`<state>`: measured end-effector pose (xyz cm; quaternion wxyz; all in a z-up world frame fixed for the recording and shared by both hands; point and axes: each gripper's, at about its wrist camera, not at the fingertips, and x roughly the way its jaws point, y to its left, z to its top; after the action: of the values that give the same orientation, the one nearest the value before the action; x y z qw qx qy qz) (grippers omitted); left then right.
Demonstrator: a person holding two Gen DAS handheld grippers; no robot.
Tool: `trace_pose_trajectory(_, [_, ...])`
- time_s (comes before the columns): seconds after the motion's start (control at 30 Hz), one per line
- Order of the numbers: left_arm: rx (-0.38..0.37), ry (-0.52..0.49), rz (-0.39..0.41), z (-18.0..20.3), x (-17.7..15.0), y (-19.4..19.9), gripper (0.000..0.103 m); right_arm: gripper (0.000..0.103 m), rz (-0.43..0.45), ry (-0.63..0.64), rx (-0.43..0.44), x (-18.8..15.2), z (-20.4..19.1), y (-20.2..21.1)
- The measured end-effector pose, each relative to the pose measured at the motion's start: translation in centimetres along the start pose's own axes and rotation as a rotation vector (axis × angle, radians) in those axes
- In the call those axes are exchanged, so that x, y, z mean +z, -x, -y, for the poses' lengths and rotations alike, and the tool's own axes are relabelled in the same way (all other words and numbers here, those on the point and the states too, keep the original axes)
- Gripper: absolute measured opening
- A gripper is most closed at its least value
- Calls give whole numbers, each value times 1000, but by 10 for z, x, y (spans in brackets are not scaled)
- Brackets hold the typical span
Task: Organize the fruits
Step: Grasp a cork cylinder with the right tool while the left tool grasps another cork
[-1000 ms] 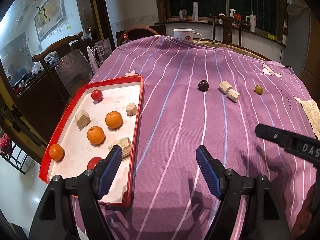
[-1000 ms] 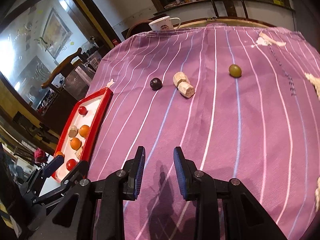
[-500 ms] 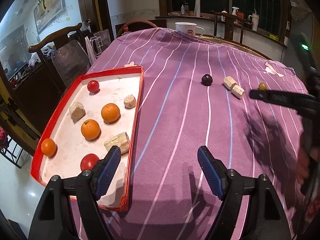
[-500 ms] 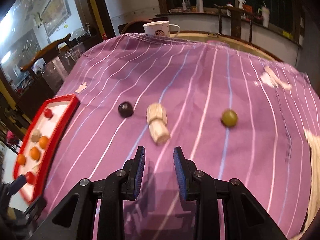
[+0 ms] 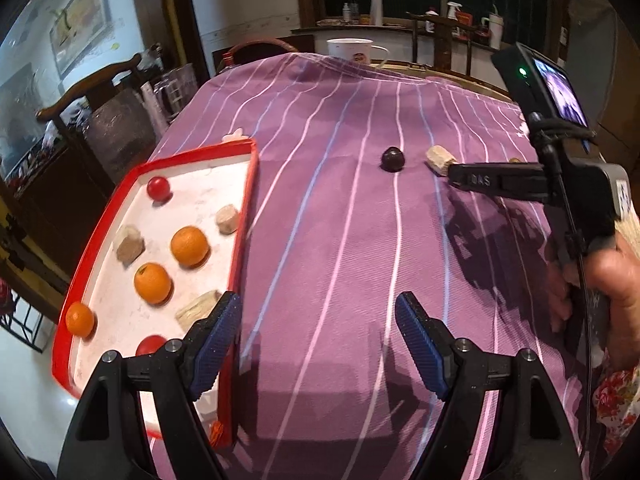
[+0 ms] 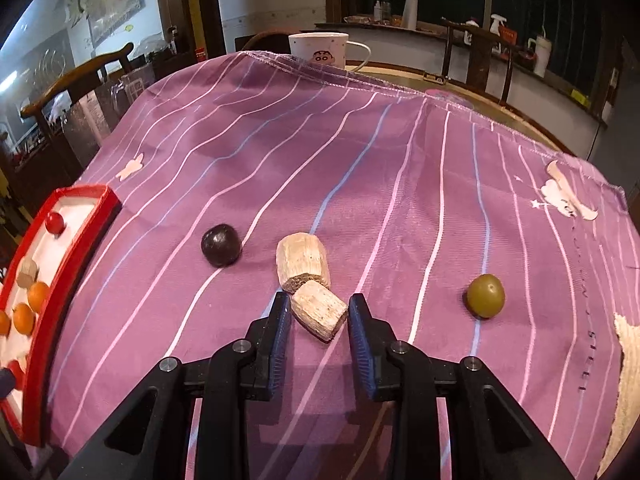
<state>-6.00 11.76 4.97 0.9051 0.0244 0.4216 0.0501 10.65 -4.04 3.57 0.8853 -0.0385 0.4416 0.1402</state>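
**Right tongs straddle near chunk**

Right tongs (image 6: 319, 330) gape around the near chunk (image 6: 319, 315), pads not touching. Left tongs (image 5: 316, 346) hang open and empty over the counter (image 5: 340, 240), tray (image 5: 240, 240) at ten o'clock. Plum (image 6: 221, 245) at eleven, olive (image 6: 485, 295) at two; both clear of the pads.

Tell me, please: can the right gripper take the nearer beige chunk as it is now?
Probably yes. The right gripper is open, with the nearer beige chunk between its fingers; only the farther chunk touches it.
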Motion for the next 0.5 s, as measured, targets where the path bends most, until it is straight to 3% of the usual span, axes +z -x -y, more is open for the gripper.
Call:
trace_pose_trajectory(0.3, [11, 20, -9, -3, 2, -1, 78, 36, -16, -47, 65, -2, 10, -8])
trace_pose_trajectory(0.5, [-6, 19, -9, -2, 15, -2, 78, 34, 0, -136, 135, -5, 23, 9])
